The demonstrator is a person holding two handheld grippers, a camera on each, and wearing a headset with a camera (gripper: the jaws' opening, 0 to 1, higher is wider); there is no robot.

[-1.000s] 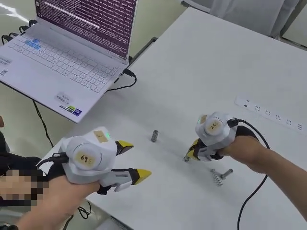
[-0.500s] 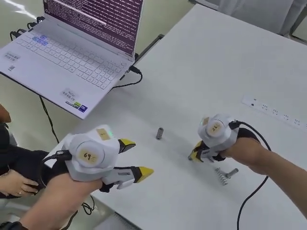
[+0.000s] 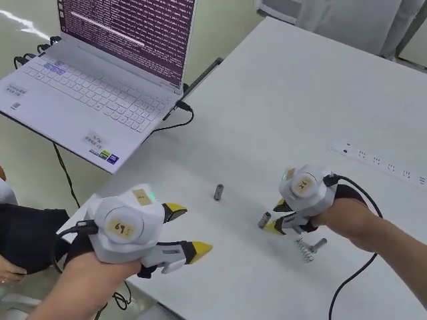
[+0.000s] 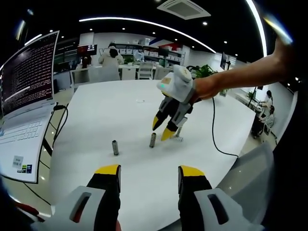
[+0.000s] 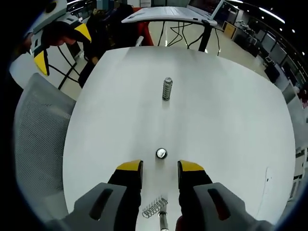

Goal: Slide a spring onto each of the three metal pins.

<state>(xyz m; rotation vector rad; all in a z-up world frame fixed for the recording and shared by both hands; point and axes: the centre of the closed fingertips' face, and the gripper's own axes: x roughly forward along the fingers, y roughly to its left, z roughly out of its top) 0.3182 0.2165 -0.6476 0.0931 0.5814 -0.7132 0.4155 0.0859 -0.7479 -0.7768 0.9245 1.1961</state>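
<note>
The right gripper (image 5: 160,166) is hovering with its jaws spread and nothing between them. Its tips are sitting just short of a standing pin (image 5: 161,153), seen end-on at the middle of the right gripper view. A second standing pin (image 5: 167,89), wearing its spring, is sitting farther up the frame on the white counter (image 5: 231,120). The loose spring (image 5: 154,207) and the bare third pin (image 5: 162,220) are lying side by side at the bottom of that view, just under the gripper. The left gripper (image 3: 188,230) is waiting at the lower left of the head view, its jaws also spread and empty, well apart from the parts. The spring is looking light and springy, likely to squash or flick away under a hard pinch, so a gentle hold across its middle coils seems best. The pin is looking stiff, smooth and ready to roll, so gripping its shaft near one end would be leaving the other end free for threading.
</note>
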